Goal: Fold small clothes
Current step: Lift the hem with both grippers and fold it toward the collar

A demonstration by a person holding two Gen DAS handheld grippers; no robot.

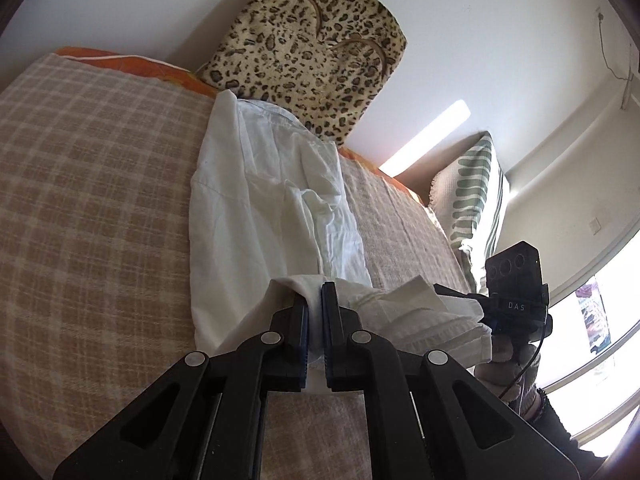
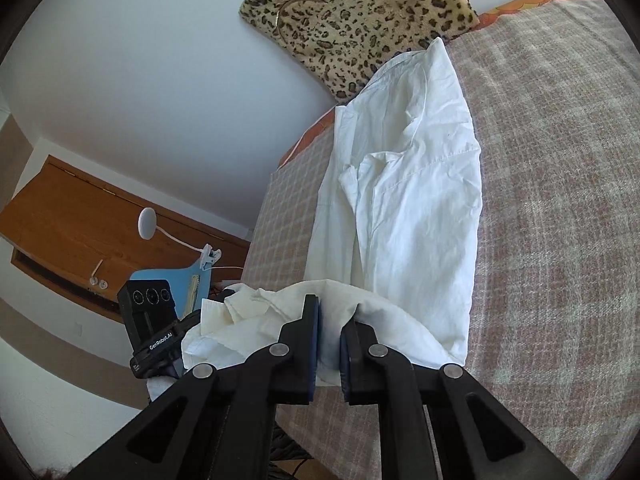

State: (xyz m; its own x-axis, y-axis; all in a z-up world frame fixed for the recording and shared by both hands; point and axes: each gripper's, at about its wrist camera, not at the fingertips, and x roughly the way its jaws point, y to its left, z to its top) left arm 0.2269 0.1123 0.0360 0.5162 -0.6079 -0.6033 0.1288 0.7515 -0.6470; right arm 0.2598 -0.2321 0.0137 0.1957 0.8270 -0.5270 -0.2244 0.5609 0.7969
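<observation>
Left gripper (image 1: 315, 300): pinching the near hem of the white garment (image 1: 264, 208), cloth bunching between the two pads.
Right gripper (image 2: 330, 316): also clamping the near hem, fabric filling the gap between its fingers; in the left wrist view it is showing at the garment's right corner (image 1: 460, 294).
Near hem: lifting off the bed between the two grippers, sagging in folds from one to the other.
Garment body: lying lengthwise on the checked blanket (image 1: 92, 184), stretching away from both grippers, one side already folded over the middle.
Hard to make out: the hem's far layers are bunching together; what kind of garment it is, I cannot tell.
Far end: collar-like edge is reaching the leopard-print cushion (image 1: 308, 48), which is leaning against the wall.
Surroundings: striped pillow (image 1: 476, 196) is standing at the bed's right edge; a wooden door (image 2: 80, 232) is showing beyond the bed.
</observation>
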